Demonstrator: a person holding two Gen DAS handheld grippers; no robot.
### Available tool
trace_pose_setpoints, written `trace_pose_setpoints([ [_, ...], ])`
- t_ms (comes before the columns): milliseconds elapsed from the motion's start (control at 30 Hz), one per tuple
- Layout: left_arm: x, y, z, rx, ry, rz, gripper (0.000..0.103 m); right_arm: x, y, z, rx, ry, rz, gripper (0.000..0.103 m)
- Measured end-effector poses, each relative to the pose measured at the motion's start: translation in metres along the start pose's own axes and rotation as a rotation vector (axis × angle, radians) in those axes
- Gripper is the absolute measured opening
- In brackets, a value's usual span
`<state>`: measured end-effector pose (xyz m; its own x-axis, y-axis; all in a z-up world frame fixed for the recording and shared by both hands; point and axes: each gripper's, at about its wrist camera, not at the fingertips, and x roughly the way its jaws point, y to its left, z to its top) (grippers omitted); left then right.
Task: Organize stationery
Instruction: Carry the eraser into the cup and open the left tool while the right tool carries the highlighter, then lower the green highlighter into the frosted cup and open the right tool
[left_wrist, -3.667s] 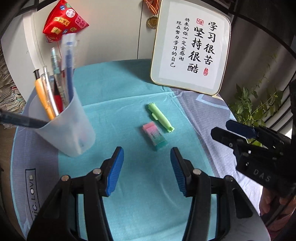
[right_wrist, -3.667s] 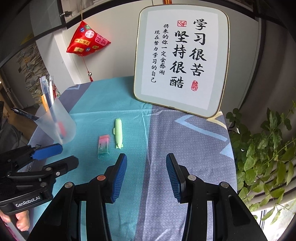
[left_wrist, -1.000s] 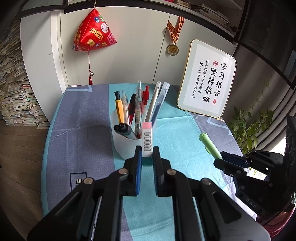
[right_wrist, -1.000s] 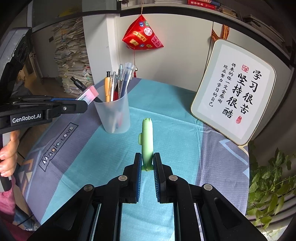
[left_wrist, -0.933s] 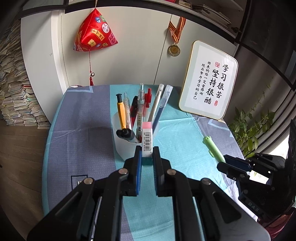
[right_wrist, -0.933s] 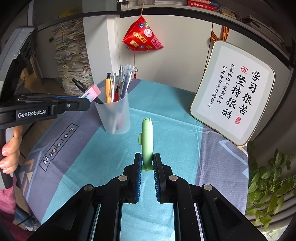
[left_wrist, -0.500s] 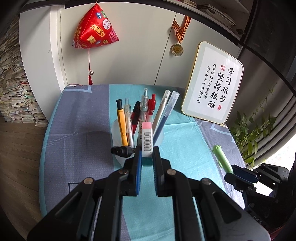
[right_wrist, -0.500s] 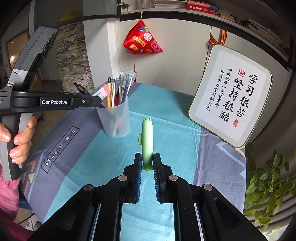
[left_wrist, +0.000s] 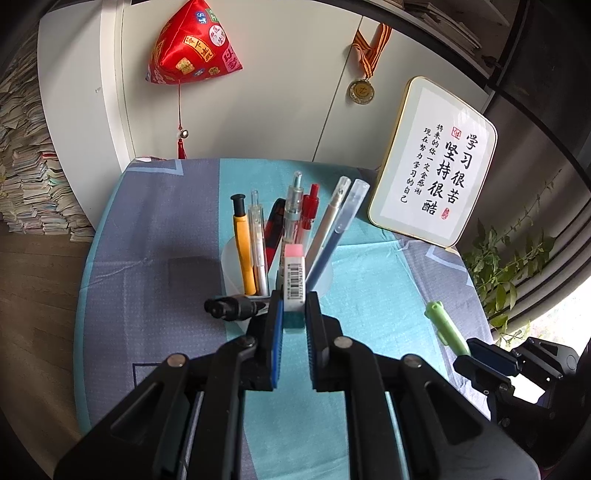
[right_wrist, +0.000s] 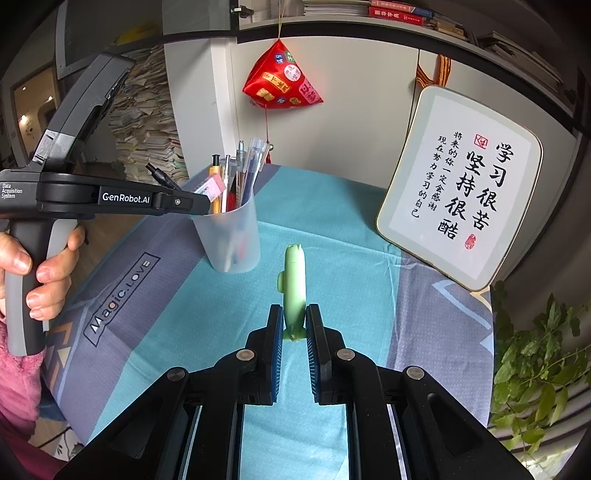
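Observation:
My left gripper (left_wrist: 294, 317) is shut on a pink-topped eraser (left_wrist: 294, 277) with a barcode sleeve, held upright just above the near rim of a translucent pen cup (left_wrist: 231, 266). The cup holds several pens. From the right wrist view the eraser (right_wrist: 210, 187) hangs over the cup (right_wrist: 229, 236) by the left gripper (right_wrist: 201, 203). My right gripper (right_wrist: 294, 325) is shut on a green highlighter (right_wrist: 293, 280), held above the cloth to the right of the cup. The highlighter also shows in the left wrist view (left_wrist: 445, 326).
A framed calligraphy board (right_wrist: 461, 188) leans at the back right of the table. A red pyramid ornament (right_wrist: 282, 79) hangs on the white cabinet behind. A potted plant (right_wrist: 535, 350) stands off the right edge. Paper stacks (left_wrist: 22, 177) are at the left.
Both grippers picked up their items from the cloth. Over the last second the left gripper has lifted and brought the eraser over the cup; the right holds the highlighter steady.

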<state>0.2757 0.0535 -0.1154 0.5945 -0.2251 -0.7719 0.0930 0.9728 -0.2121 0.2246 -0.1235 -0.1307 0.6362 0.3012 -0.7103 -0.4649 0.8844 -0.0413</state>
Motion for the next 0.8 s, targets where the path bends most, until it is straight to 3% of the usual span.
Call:
trace_pose_setpoints([
  [533,-0.03,-0.001,-0.008,0.027,-0.088,0.047,0.01,-0.006,0.003,0.009,0.003,-0.017,0.023,0.013],
  [800,-0.044,0.008,-0.03,0.037,-0.136,0.101,0.024,-0.007,0.021,0.039,-0.04,-0.012,0.061,0.013],
])
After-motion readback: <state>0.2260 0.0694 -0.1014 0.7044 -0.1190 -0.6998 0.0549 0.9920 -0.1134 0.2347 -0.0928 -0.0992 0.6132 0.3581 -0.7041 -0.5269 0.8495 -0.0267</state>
